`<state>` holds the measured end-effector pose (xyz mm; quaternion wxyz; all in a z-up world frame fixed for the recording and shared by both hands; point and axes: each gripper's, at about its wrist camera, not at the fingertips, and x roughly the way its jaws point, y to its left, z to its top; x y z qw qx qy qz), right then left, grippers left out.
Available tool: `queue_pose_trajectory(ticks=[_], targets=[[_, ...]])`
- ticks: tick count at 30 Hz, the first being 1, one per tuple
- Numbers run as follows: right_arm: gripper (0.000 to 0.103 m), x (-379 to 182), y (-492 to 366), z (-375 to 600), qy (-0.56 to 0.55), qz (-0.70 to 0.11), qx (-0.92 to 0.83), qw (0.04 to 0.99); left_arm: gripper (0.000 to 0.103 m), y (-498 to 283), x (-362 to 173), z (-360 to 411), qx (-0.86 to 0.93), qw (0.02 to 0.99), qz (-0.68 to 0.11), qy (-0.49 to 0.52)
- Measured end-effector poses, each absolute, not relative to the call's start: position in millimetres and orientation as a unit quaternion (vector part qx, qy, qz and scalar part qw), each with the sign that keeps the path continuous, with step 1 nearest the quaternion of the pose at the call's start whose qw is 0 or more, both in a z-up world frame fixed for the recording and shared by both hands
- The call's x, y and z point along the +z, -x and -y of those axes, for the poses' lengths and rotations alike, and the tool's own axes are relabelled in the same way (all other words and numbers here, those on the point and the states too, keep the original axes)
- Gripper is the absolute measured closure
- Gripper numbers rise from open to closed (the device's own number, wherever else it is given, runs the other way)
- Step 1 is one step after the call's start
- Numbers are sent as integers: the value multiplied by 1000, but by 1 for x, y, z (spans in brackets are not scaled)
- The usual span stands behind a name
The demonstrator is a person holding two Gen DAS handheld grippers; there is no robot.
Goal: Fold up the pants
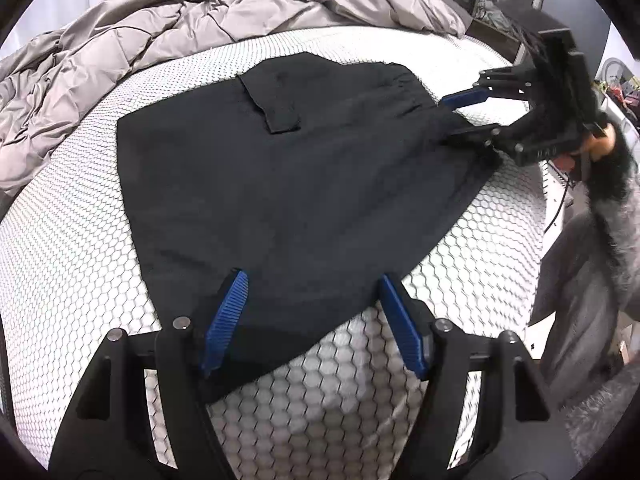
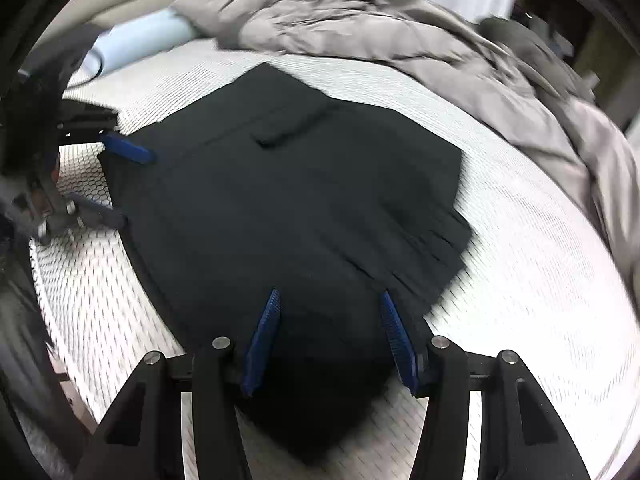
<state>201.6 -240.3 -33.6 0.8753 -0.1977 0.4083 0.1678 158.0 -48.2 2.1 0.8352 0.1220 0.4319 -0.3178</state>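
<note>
Black pants (image 1: 288, 176) lie folded flat on the honeycomb-patterned mattress (image 1: 80, 248). Both the left gripper (image 1: 312, 280) and right gripper (image 2: 330, 300) hang released over corners. Only the right wrist view catches the light blue pillow (image 2: 148, 36); the left shows a fuzzy sleeve (image 1: 616, 216).

No readable text anywhere (frames partly blurred).

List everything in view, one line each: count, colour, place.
pants: one, black, folded flat on the mattress, pocket flap up
mattress: one, white with hexagon pattern, under the pants
duvet: one, grey-beige, bunched along the mattress's far side
pillow: one, pale blue, far left in the right wrist view
left gripper: one, black with blue pads, open over a near pants corner
right gripper: one, same colours, open over the other corner
sleeve: one, grey fuzzy, behind the right gripper
</note>
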Motion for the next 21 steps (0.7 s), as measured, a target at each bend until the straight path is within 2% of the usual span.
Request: queue_pose_trajectory(ticks=[1, 7, 9, 11, 12, 16, 21], targets=[[39, -29, -200, 253, 166, -406, 173, 882, 37, -159, 7, 42, -322, 836, -429, -110], [39, -15, -205, 291, -3, -399, 213, 892, 33, -177, 44, -7, -304, 874, -379, 33], [46, -19, -218, 298, -58, -408, 218, 885, 33, -192, 39, -20, -262, 879, -392, 69], [62, -22, -227, 299, -76, -412, 219, 881, 33, -208, 29, -27, -227, 878, -412, 91], [63, -20, -231, 300, -77, -411, 213, 883, 34, -217, 23, -30, -215, 874, -425, 99], [63, -9, -235, 298, -89, -398, 217, 887, 34, -220, 12, -35, -209, 869, -439, 93], [63, -13, -234, 294, -109, -410, 242, 873, 34, -217, 2, -13, -204, 868, -453, 17]])
